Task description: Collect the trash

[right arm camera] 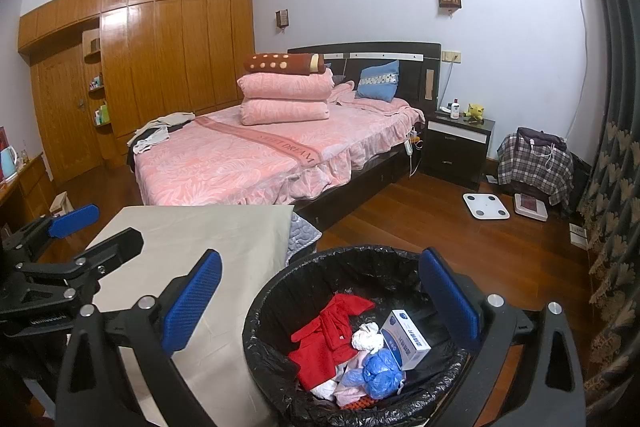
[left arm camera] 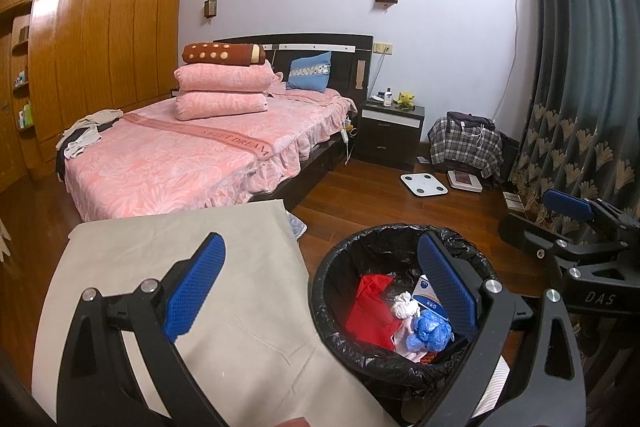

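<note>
A round bin with a black liner [left arm camera: 372, 233] [right arm camera: 360, 255] stands on the wooden floor beside a beige-covered surface [left arm camera: 160, 239] [right arm camera: 208, 231]. Inside lie a red cloth [left arm camera: 372, 311] [right arm camera: 324, 343], a white crumpled tissue [left arm camera: 405, 305] [right arm camera: 365, 337], a blue crumpled bag [left arm camera: 430, 333] [right arm camera: 380, 373] and a small white-and-blue box [left arm camera: 426, 289] [right arm camera: 404, 339]. My left gripper [left arm camera: 320, 283] [right arm camera: 96, 227] hangs open over the bin's left rim, nothing between its blue pads. My right gripper [right arm camera: 320, 299] [left arm camera: 540, 217] is open above the bin, also empty.
A pink bed [left arm camera: 180, 147] with stacked quilts fills the middle. A dark nightstand [left arm camera: 390, 131], a plaid-draped chair [left arm camera: 466, 143] and two floor scales [left arm camera: 424, 183] stand by the far wall. A dark curtain [left arm camera: 580, 87] hangs at right, a wooden wardrobe [left arm camera: 100, 35] at left.
</note>
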{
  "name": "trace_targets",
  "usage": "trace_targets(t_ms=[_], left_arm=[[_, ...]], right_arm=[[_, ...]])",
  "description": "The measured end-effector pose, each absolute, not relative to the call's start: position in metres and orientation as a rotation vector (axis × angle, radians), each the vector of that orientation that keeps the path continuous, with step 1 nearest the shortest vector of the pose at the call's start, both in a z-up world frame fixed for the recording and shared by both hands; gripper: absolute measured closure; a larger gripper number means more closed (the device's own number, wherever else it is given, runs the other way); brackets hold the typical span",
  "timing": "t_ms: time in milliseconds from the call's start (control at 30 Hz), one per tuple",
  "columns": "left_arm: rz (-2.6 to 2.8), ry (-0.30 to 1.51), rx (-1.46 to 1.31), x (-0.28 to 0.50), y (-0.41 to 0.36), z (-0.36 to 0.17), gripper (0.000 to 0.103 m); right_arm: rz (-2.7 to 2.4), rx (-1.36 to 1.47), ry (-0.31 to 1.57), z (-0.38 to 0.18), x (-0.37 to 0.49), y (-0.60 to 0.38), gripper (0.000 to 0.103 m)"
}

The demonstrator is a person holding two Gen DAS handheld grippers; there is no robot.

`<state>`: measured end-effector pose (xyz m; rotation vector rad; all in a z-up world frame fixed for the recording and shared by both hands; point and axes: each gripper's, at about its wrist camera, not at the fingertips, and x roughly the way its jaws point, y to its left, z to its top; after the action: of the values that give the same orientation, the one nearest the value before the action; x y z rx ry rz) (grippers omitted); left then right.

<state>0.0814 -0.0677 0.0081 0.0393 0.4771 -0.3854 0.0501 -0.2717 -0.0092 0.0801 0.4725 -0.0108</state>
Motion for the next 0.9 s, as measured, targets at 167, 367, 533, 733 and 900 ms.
trace_targets(t_ms=[167, 367, 533, 733, 900], left_arm=[[-0.385, 0.476, 0.04, 0.0813, -0.0676, 0.0075, 0.009], [-0.386, 0.477, 0.04, 0.0815, -0.0673, 0.0071, 0.009], [-0.384, 0.478, 0.039, 0.0814, -0.0666, 0.0075, 0.009], [-0.385, 0.479, 0.04, 0.0807, -0.0666, 0.0065, 0.009], [-0.384, 0.481, 0.038, 0.0799, -0.0658, 0.0058, 0.009]], right_arm=[[-0.011, 0.08, 0.472, -0.0104, 0.049, -0.2719, 0.006], [-0.011, 0.08, 0.472, -0.011, 0.0486, -0.2717, 0.006], [-0.01, 0.081, 0.472, -0.0107, 0.0491, -0.2713, 0.006], [-0.01, 0.082, 0.472, -0.011, 0.0487, -0.2712, 0.006], [-0.011, 0.081, 0.472, -0.0119, 0.0478, -0.2716, 0.006]])
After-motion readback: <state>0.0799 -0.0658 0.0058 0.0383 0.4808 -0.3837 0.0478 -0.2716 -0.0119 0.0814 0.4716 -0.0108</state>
